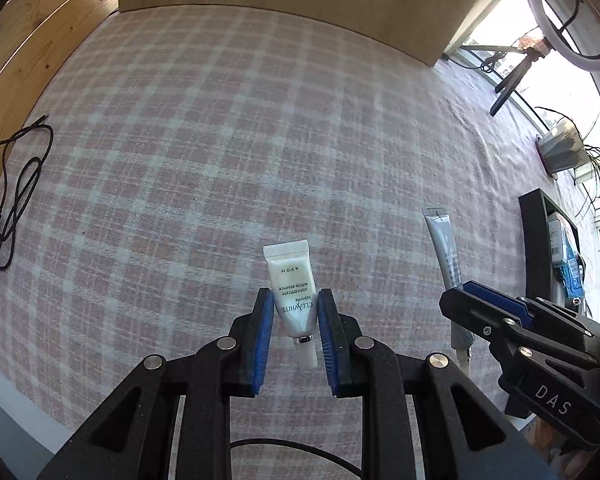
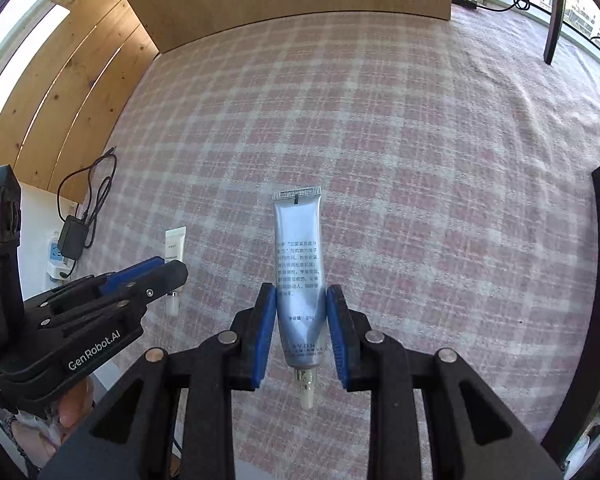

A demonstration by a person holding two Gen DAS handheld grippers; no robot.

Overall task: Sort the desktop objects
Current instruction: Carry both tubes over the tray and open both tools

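1. Left gripper (image 1: 294, 312): jaws closed on the small white plastic cosmetic tube (image 1: 293, 298), blue pads pressing its lower body, cap end toward the camera, crimped end pointing away. The tube appears clear of the pink-and-white checked cloth (image 1: 220, 140) covering the counter.
2. Right gripper (image 2: 300, 316): jaws clamped on the long silver-blue plastic tube (image 2: 300, 276), held near its nozzle end, most of its length projecting beyond the pads.
3. Surroundings: a black rectangular tray (image 1: 540, 240) already holding packets stands at the right edge, near the right gripper; a black charger with coiled cable (image 1: 16, 184) lies far left.
4. Risks, as judged:
   - the long tube, gripped low, may pivot or slip from the pads during transfer;
   - the soft tubes may squeeze out under pressure;
   - the two grippers, close together, may collide approaching the tray.
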